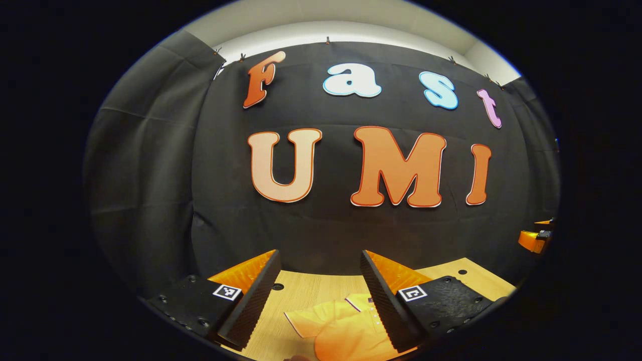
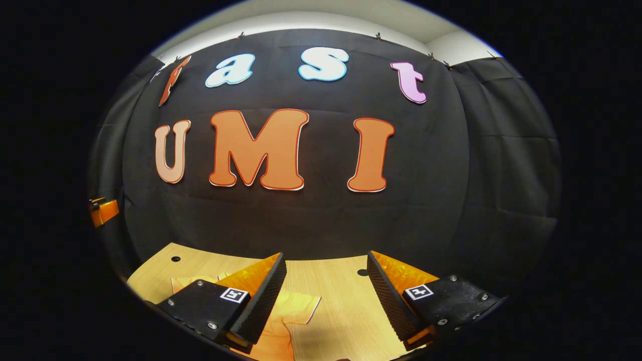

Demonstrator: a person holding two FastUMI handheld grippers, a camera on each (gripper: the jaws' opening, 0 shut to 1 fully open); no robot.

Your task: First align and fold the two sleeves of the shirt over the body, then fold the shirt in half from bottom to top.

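An orange shirt [image 1: 337, 328] lies flat on the wooden table [image 1: 306, 291], with one short sleeve spread to the left and its collar near the far side. My left gripper [image 1: 318, 301] hangs open above it, nothing between its fingers. In the right gripper view the same shirt [image 2: 288, 313] shows its other sleeve reaching right, partly hidden behind the left finger. My right gripper [image 2: 326, 301] is open too, held above the table beside that sleeve. The right gripper [image 1: 536, 238] also appears at the far right of the left gripper view, and the left gripper [image 2: 103, 210] at the far left of the right gripper view.
The black cloth wall rises right behind the table's far edge. Small round holes [image 2: 362, 273] dot the tabletop [image 2: 341, 311] near that edge. Bare wood lies to the right of the shirt in the right gripper view.
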